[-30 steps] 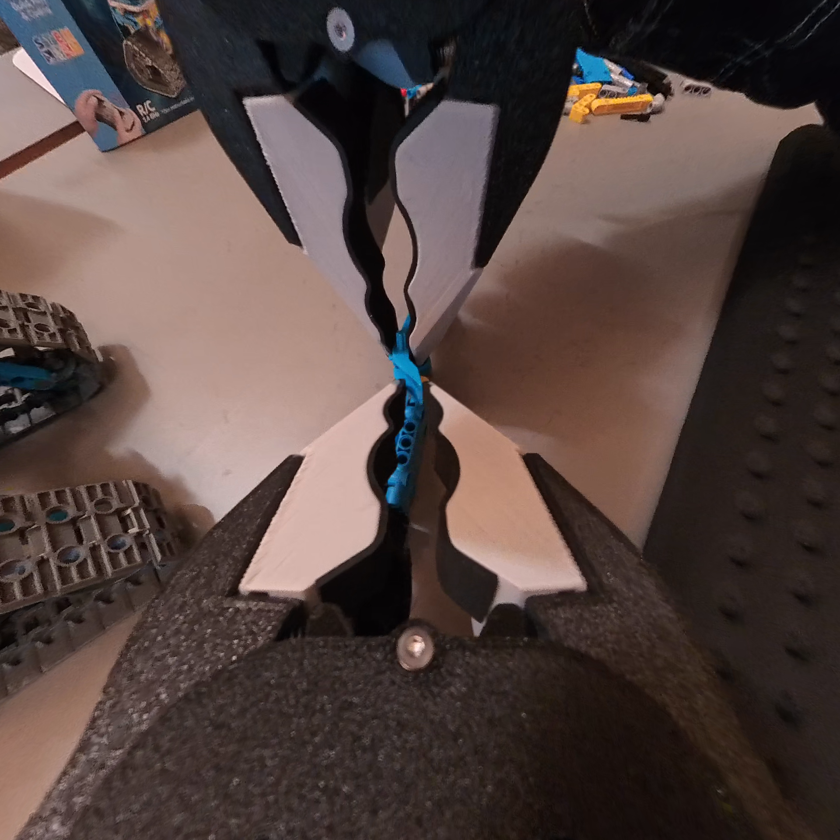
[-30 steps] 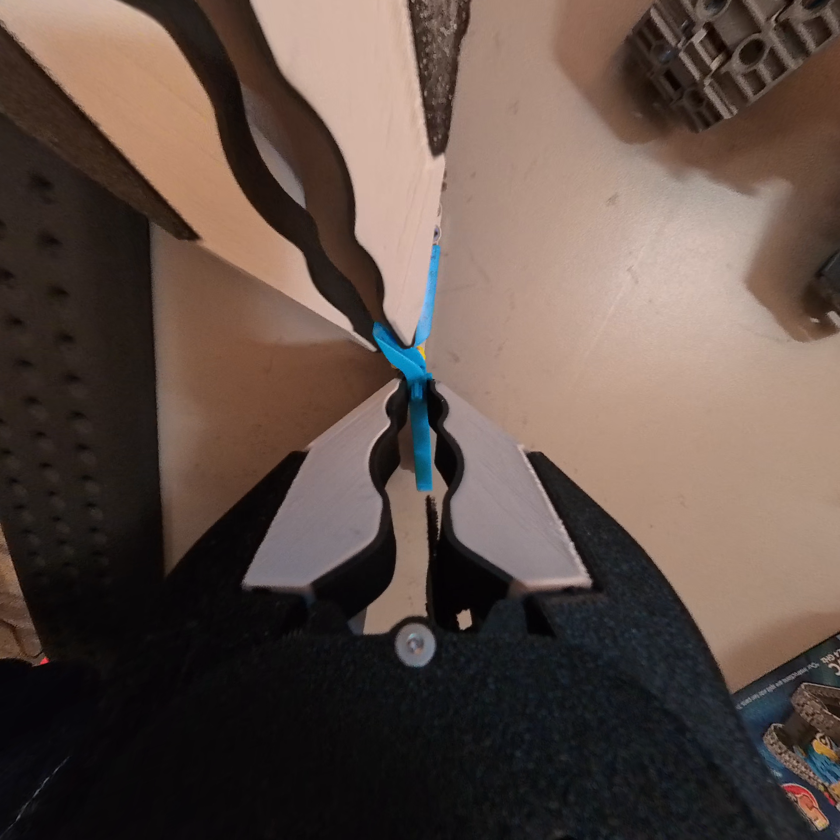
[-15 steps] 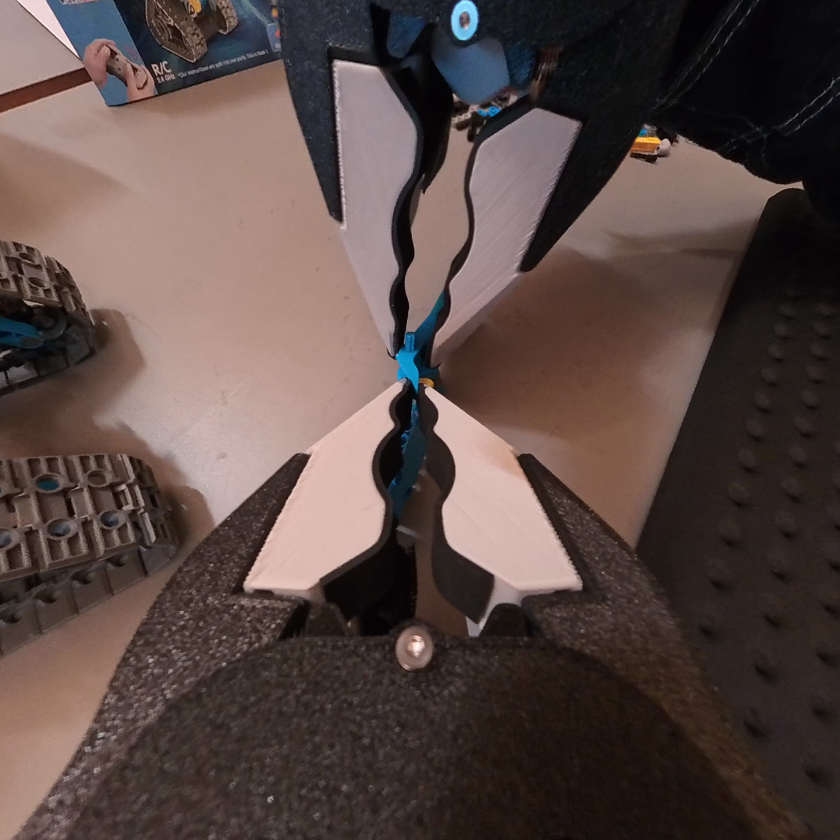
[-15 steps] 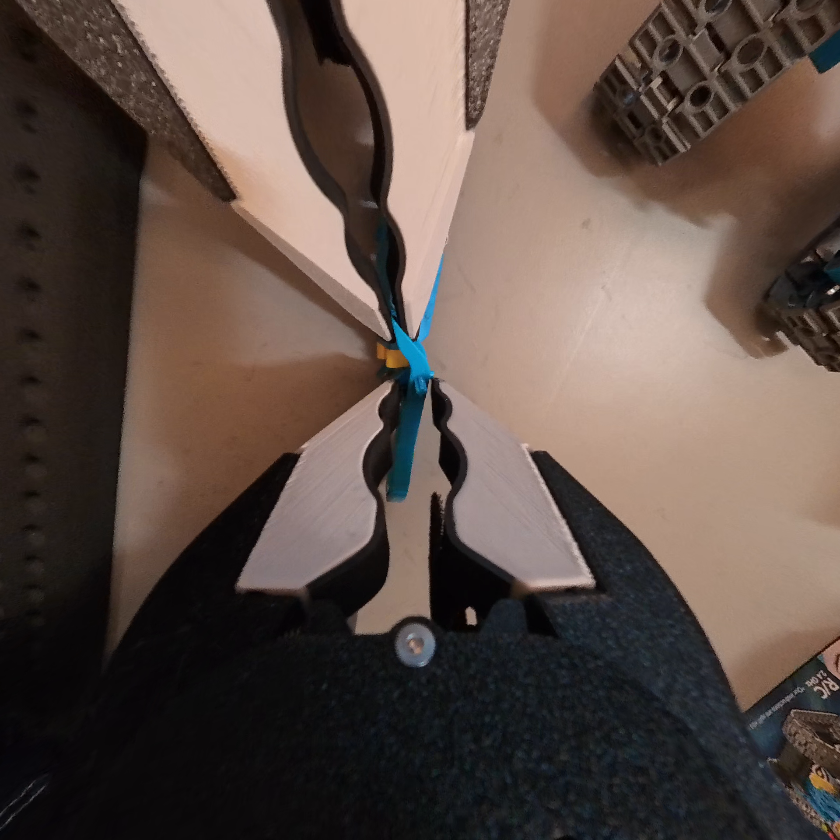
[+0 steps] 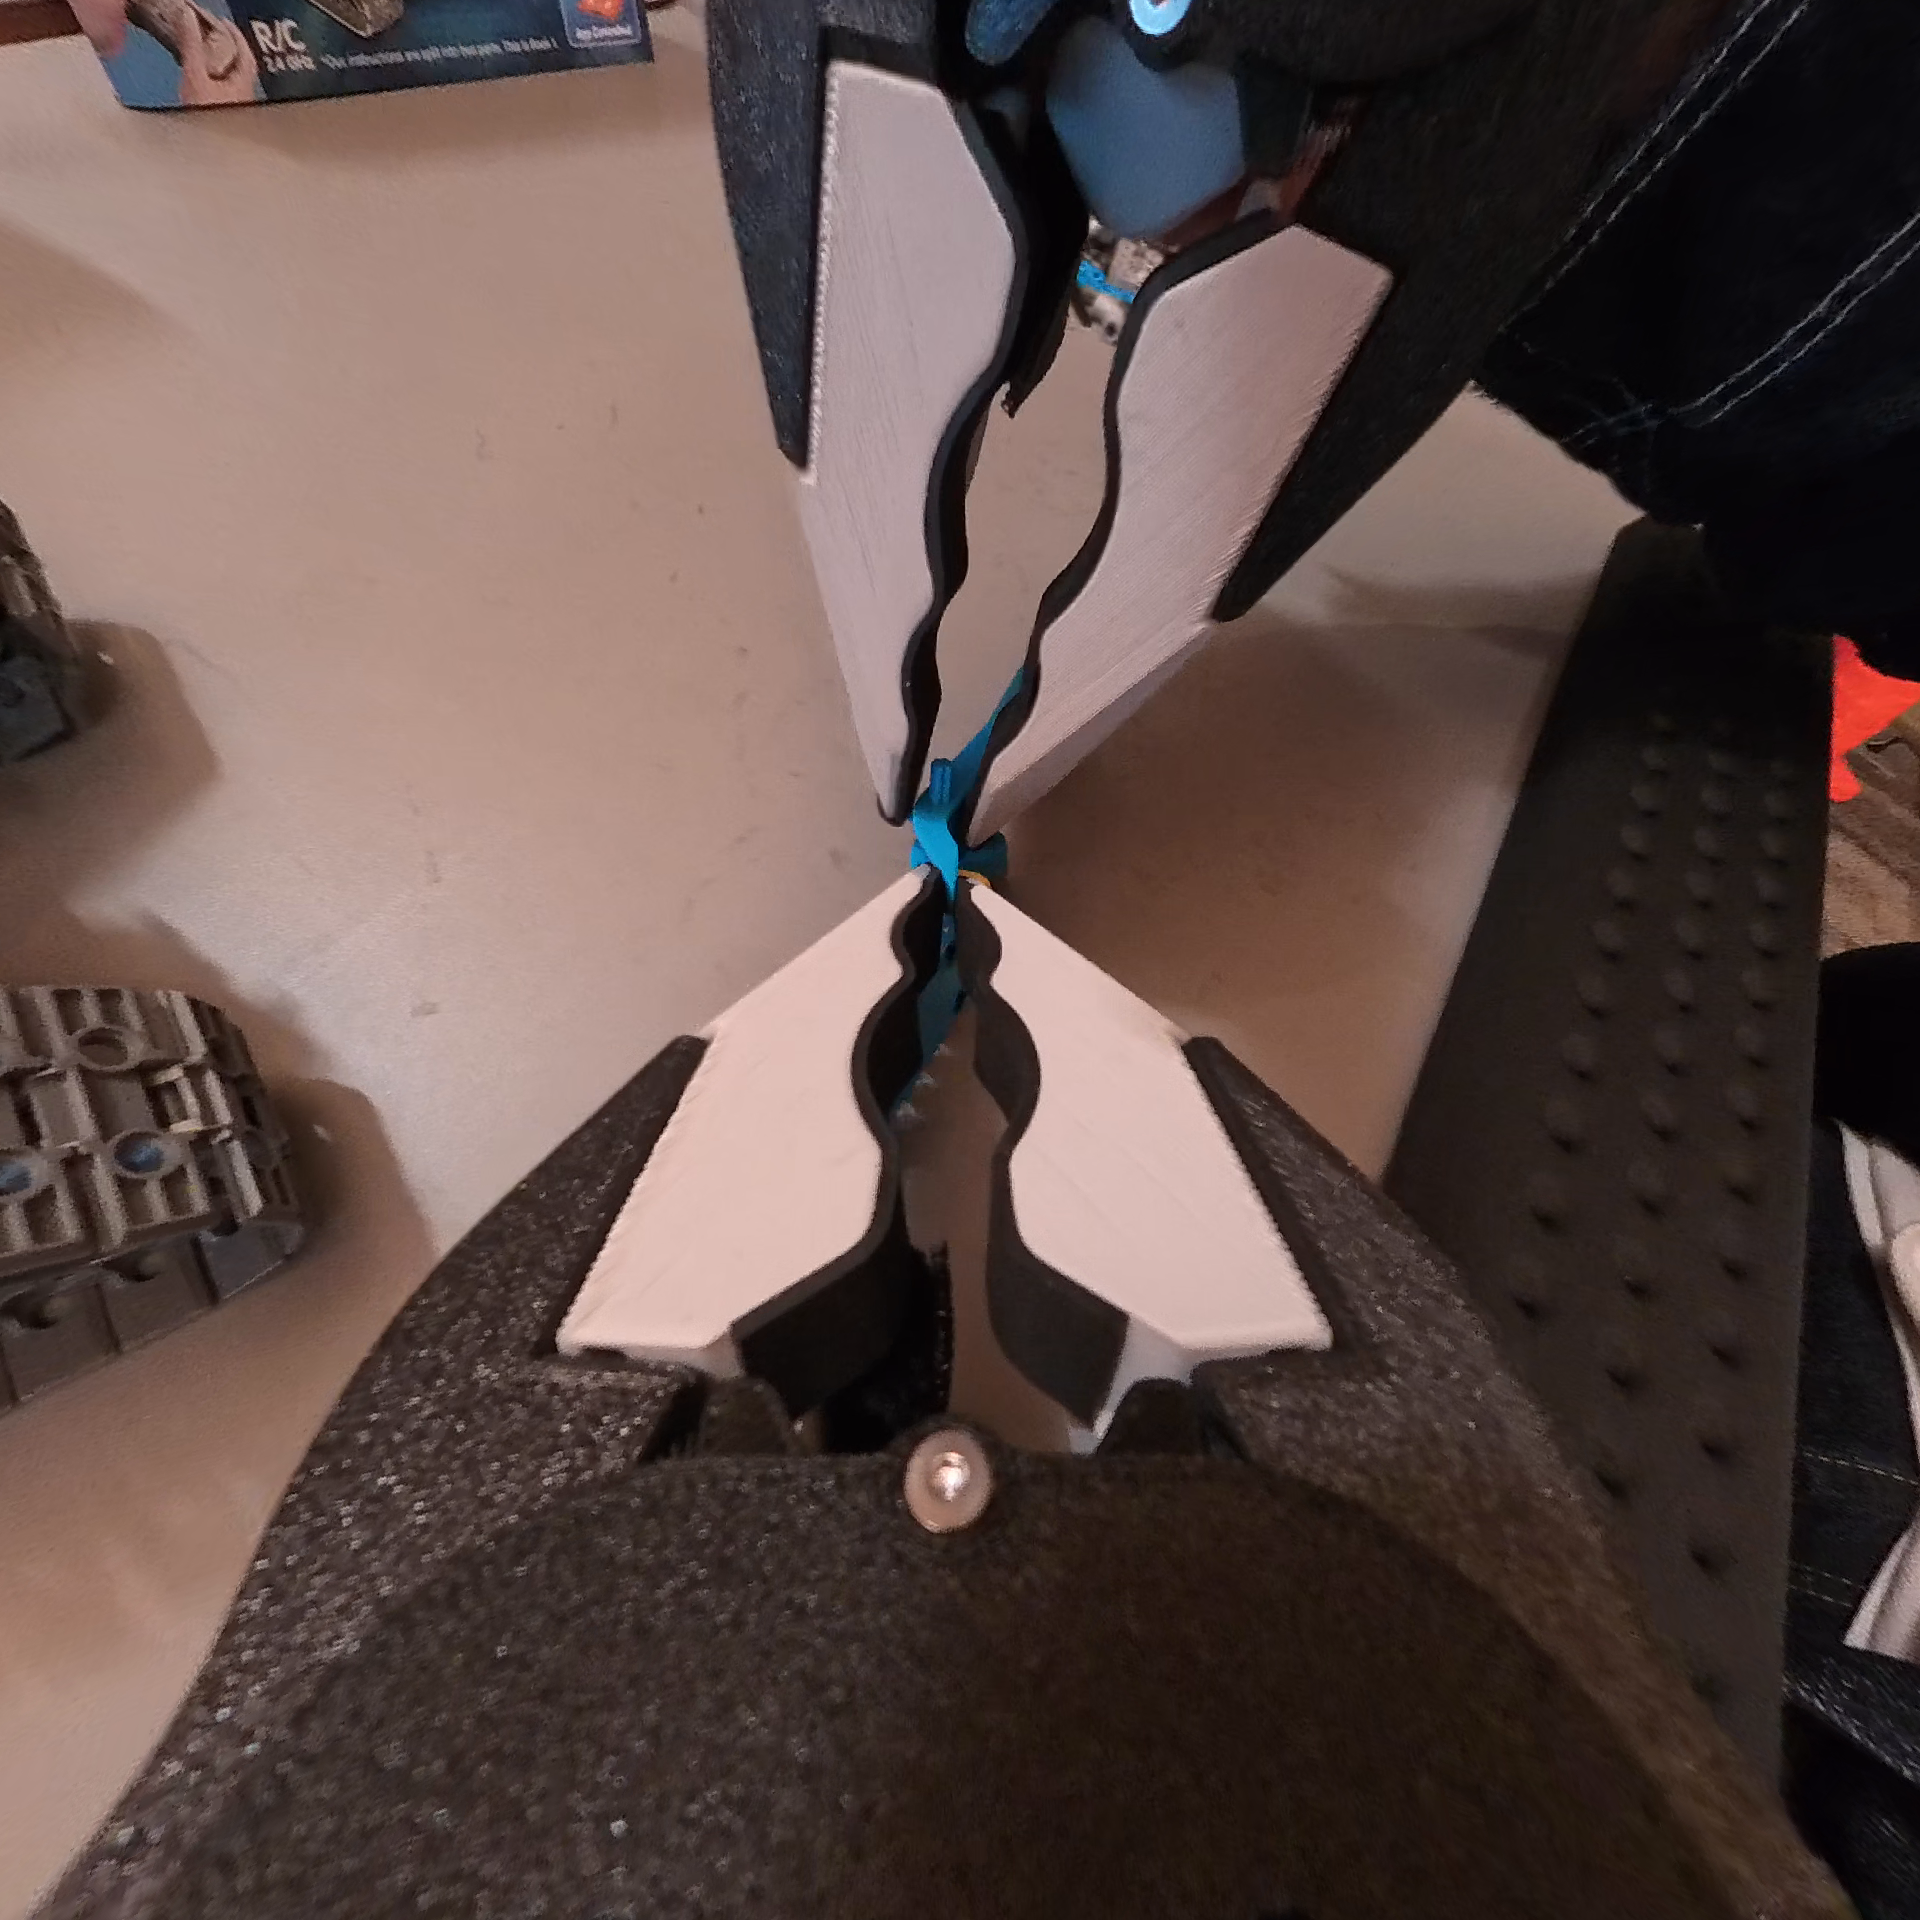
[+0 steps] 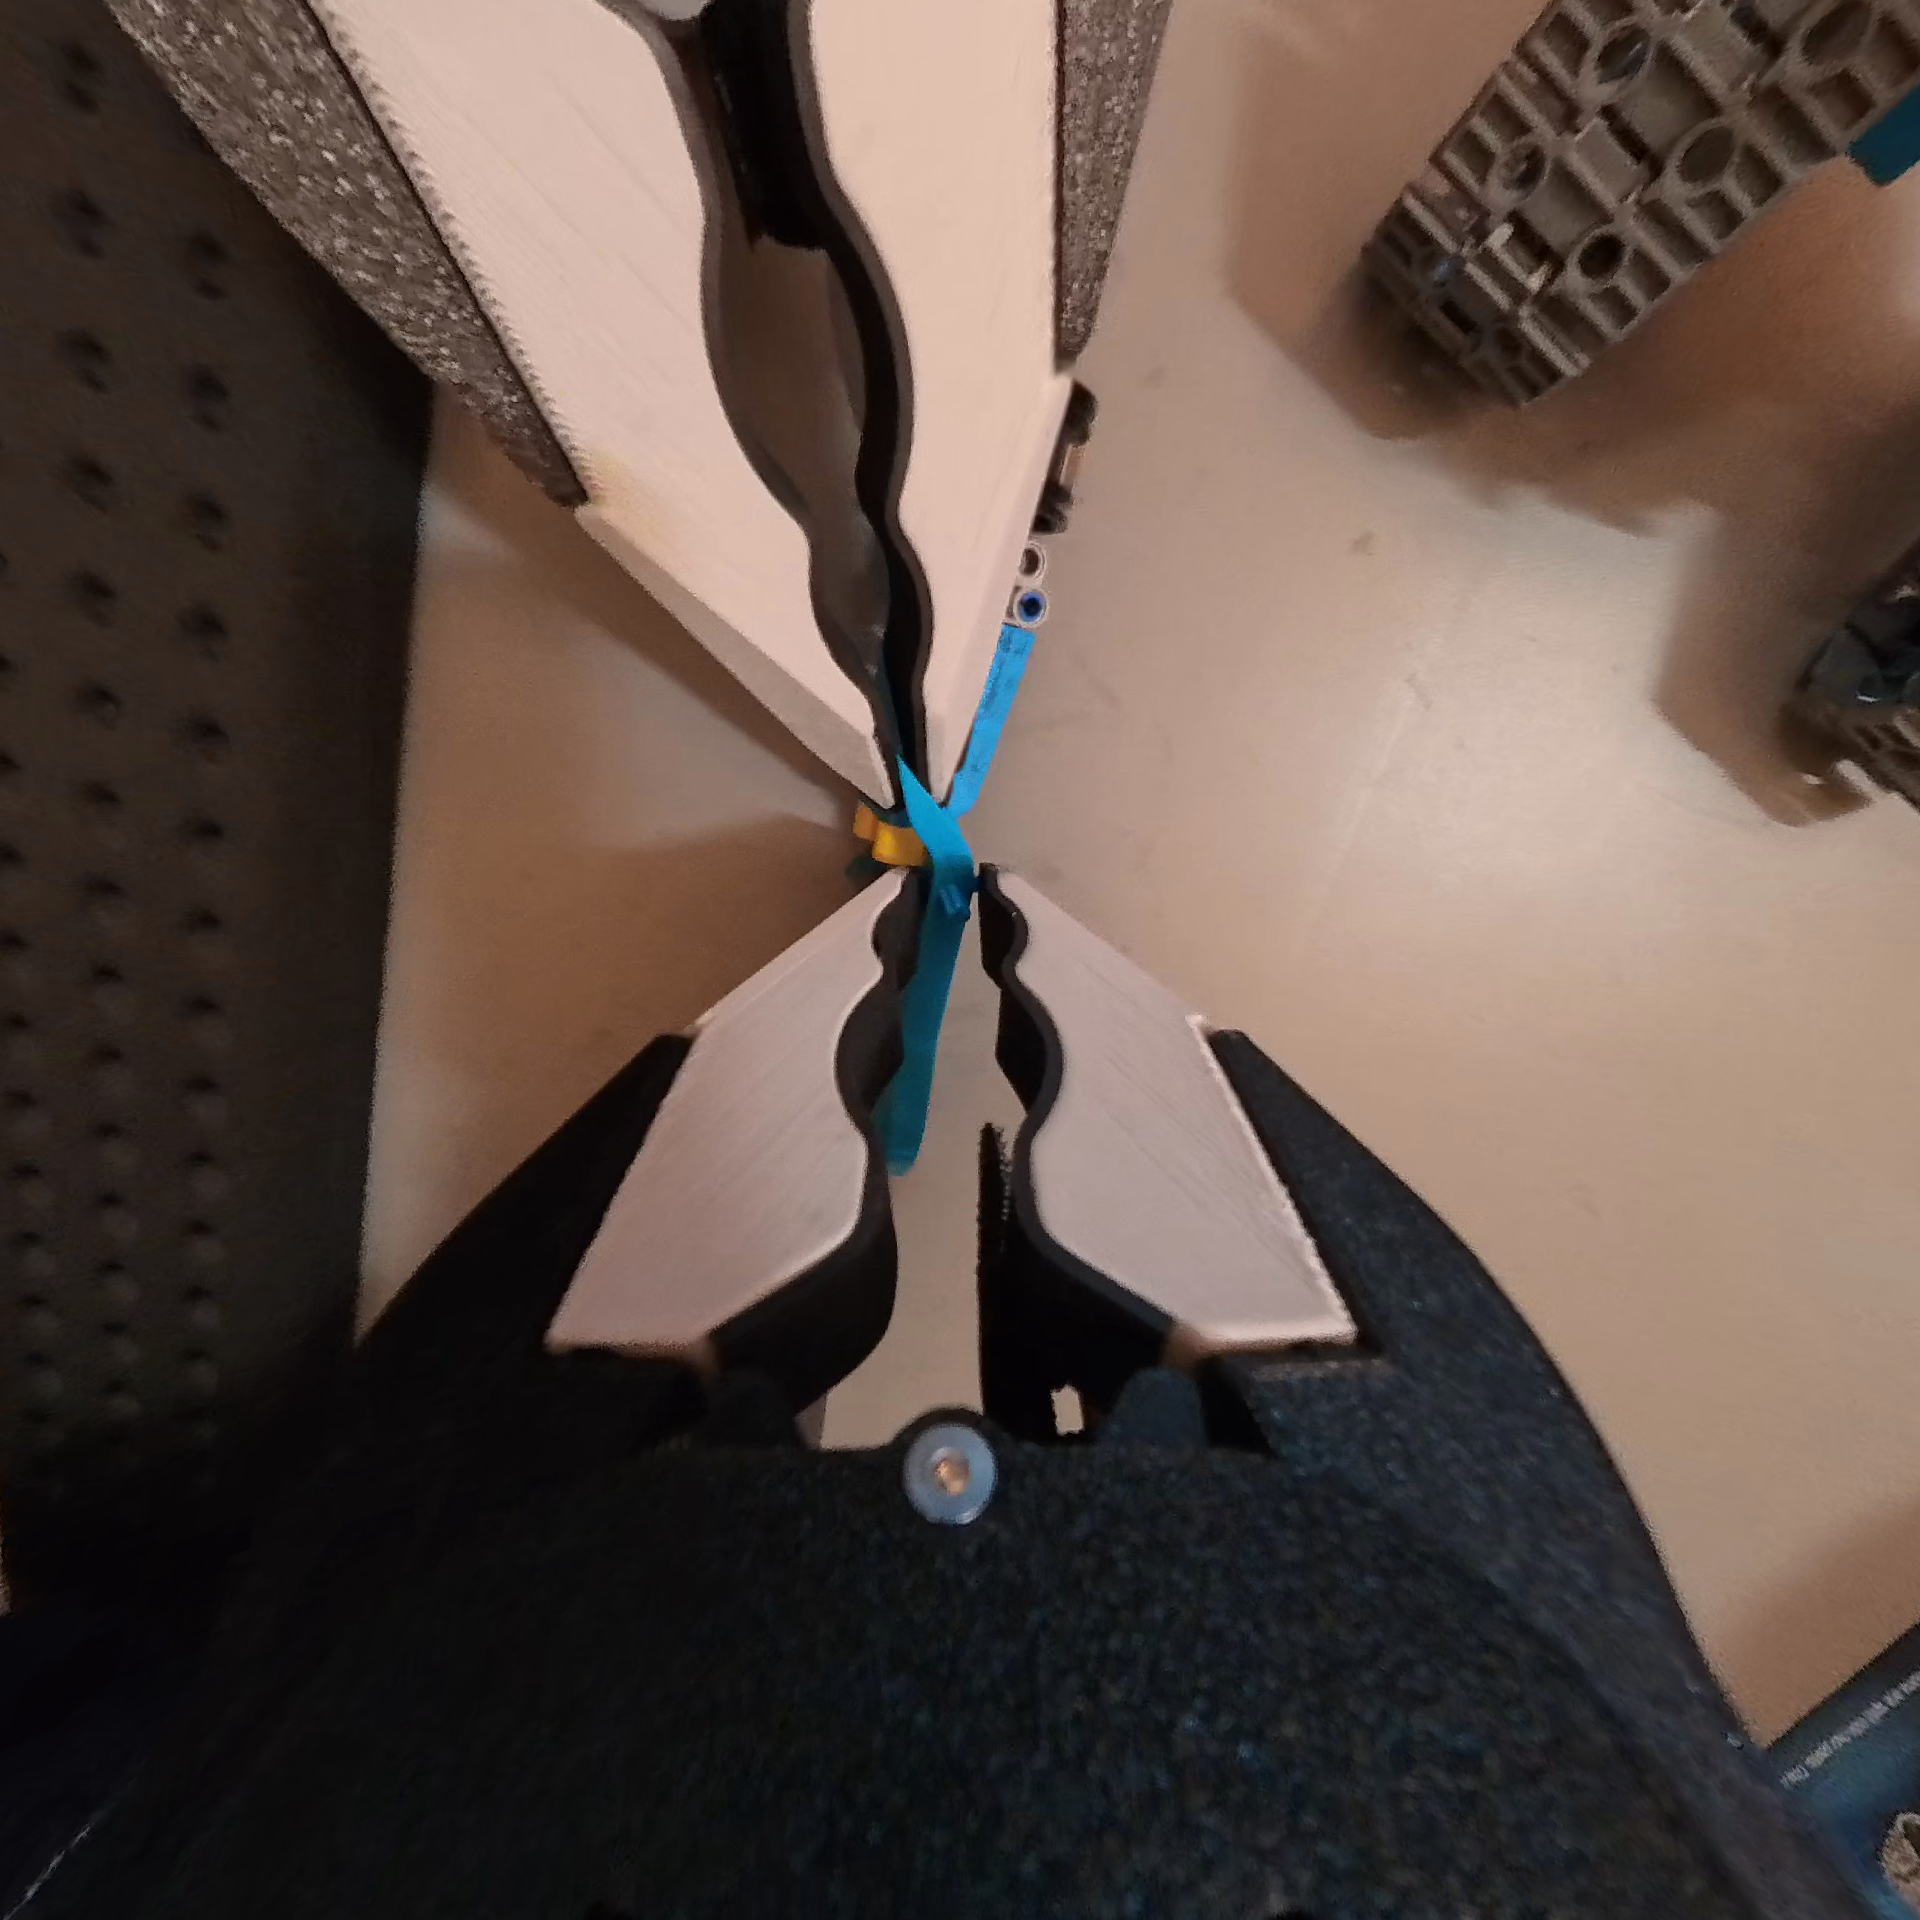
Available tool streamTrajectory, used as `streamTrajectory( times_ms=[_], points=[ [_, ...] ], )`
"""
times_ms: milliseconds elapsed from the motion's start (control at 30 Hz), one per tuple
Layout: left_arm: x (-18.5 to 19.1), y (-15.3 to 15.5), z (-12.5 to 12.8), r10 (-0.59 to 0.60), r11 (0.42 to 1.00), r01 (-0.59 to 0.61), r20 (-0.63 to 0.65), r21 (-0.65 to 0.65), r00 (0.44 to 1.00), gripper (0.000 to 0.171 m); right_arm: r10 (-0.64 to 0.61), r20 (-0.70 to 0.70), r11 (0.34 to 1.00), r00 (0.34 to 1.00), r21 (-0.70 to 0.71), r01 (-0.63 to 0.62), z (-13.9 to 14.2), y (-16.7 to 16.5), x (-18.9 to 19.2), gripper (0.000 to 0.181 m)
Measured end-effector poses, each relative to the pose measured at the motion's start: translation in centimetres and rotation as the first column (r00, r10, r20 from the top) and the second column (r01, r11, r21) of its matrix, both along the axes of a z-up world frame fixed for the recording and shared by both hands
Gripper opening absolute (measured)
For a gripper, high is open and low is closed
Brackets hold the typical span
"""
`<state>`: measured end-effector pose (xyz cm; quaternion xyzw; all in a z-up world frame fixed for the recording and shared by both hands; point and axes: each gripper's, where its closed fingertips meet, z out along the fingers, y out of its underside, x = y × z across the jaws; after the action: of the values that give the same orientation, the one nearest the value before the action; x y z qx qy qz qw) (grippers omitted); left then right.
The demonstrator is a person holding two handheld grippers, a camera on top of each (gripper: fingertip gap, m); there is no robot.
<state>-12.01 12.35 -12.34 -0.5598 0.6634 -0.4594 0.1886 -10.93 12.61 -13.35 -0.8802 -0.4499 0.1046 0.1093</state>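
Observation:
My two grippers meet tip to tip over a beige table (image 5: 416, 623). My left gripper (image 5: 940, 888) is shut on a thin blue toy beam (image 5: 935, 997), seen edge-on between its pads. It joins a second blue beam (image 6: 920, 1029) at a small yellow pin (image 6: 883, 836). That second beam stands between the fingers of my right gripper (image 6: 940, 883). It leans on the left pad, and a slit of table shows between it and the right pad (image 6: 1003, 966). The right gripper also shows in the left wrist view (image 5: 940, 810), and the left gripper in the right wrist view (image 6: 909, 774).
Grey toy track sections lie at the left (image 5: 125, 1143) and show in the right wrist view (image 6: 1610, 187). A blue printed box (image 5: 364, 52) lies at the far edge. A black dotted mat (image 5: 1662, 1039) borders the table. A person's dark sleeve (image 5: 1662, 260) is behind the right gripper. The tips of both grippers are at nearly the same place.
My right gripper's fingers, shut on the blue beam a second ago, came apart and have partly closed again. That gripper swung more upright. My left gripper stayed shut on its beam.

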Motion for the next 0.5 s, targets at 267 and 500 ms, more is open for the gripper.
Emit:
streamTrajectory(
  times_ms=[267,500],
  points=[
    [-2.0,-1.1,-0.8,-0.108,0.982,0.105,0.009,0.156,0.994,0.008,0.046,0.032,0.994,0.998,-0.101,-0.043,-0.8,-1.6,-2.1,0.008],
    [-3.6,1.0,-1.2,-0.130,0.934,0.114,0.024,0.340,0.991,0.059,-0.098,-0.142,0.995,0.985,-0.044,0.093,-0.3,-2.0,-1.5,0.008]
  ],
)
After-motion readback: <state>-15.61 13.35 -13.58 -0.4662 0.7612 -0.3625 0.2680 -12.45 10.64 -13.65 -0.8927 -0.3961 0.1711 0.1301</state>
